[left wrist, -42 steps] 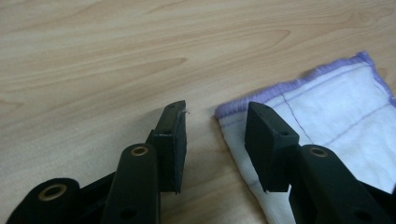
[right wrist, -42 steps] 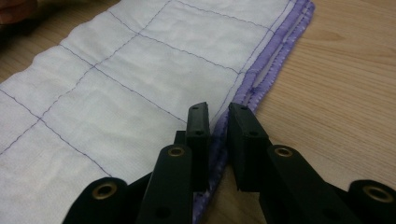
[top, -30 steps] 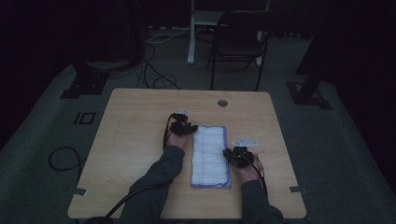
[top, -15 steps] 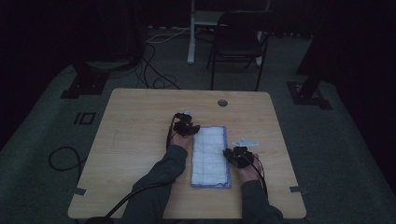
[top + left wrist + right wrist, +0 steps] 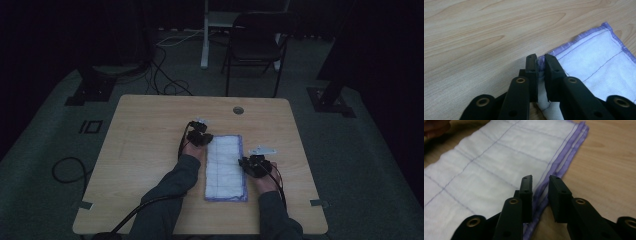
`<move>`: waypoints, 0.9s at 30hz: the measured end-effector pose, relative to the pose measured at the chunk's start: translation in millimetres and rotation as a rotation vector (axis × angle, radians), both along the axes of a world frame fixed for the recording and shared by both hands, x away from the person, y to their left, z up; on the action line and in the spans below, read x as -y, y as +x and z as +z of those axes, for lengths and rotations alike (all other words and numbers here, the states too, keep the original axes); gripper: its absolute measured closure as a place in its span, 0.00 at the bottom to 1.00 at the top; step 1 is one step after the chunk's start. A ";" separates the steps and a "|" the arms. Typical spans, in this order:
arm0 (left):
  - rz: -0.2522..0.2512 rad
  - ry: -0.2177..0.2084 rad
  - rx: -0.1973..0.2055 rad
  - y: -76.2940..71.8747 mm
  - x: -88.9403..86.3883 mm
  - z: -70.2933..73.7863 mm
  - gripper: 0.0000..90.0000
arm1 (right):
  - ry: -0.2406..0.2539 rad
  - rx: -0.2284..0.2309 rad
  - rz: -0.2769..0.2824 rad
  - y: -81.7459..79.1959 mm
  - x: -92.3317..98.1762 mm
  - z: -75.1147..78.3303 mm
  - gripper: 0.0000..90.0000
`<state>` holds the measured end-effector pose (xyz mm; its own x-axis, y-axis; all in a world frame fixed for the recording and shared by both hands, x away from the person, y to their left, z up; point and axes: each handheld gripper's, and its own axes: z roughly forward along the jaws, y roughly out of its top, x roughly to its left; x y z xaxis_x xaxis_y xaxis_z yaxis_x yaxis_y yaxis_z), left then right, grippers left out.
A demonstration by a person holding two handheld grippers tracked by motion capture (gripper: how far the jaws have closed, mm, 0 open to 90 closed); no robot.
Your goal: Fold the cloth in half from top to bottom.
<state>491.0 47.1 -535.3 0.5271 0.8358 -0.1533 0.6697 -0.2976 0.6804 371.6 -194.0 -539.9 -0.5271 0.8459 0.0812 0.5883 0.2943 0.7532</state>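
Note:
A folded white cloth (image 5: pixel 225 167) with a purple hem lies lengthwise on the wooden table (image 5: pixel 145 150). My left gripper (image 5: pixel 204 140) is at the cloth's left edge near the far corner. In the left gripper view its jaws (image 5: pixel 541 61) have just been closing and now pinch the purple hem of the cloth (image 5: pixel 594 57). My right gripper (image 5: pixel 245 163) is at the cloth's right edge. In the right gripper view its jaws (image 5: pixel 540 181) have just been opening and stand apart, straddling the layered purple hem of the cloth (image 5: pixel 499 157) without pressing it.
A round cable hole (image 5: pixel 238 110) sits near the table's far edge. Behind the table stand a dark chair (image 5: pixel 255 45) and a white post (image 5: pixel 205 35), with cables (image 5: pixel 165 75) on the floor. Bare wood stretches left of the cloth.
The left gripper has edged slightly toward the cloth's far left corner. The right hand and the cloth lie as before.

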 end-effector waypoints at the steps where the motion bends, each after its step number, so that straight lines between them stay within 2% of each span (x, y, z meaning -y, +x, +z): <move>1: -0.002 0.013 0.006 -0.6 1.9 0.7 0.93 | 0.006 0.009 -0.001 1.5 0.1 0.8 0.81; 7: -0.005 0.011 0.000 -0.2 0.9 0.8 0.94 | 0.011 0.019 -0.018 19.9 -5.7 5.5 0.75; 15: -0.004 0.013 -0.001 -0.4 0.4 0.7 0.94 | 0.013 0.017 -0.067 54.2 -9.1 7.0 0.70; 20: -0.001 0.010 -0.002 -0.6 0.3 0.5 0.93 | 0.004 -0.002 -0.111 76.7 -9.0 5.8 0.66; 24: 0.000 0.012 0.000 -0.8 0.5 0.5 0.93 | 0.008 -0.016 -0.128 86.9 -9.4 4.7 0.64; 25: -0.003 0.018 0.002 -0.7 0.6 0.7 0.93 | 0.041 -0.034 -0.141 94.6 -10.0 5.0 0.61; 27: -0.006 0.026 0.005 -0.7 1.0 1.0 0.92 | 0.043 -0.039 -0.151 100.8 -12.4 5.7 0.59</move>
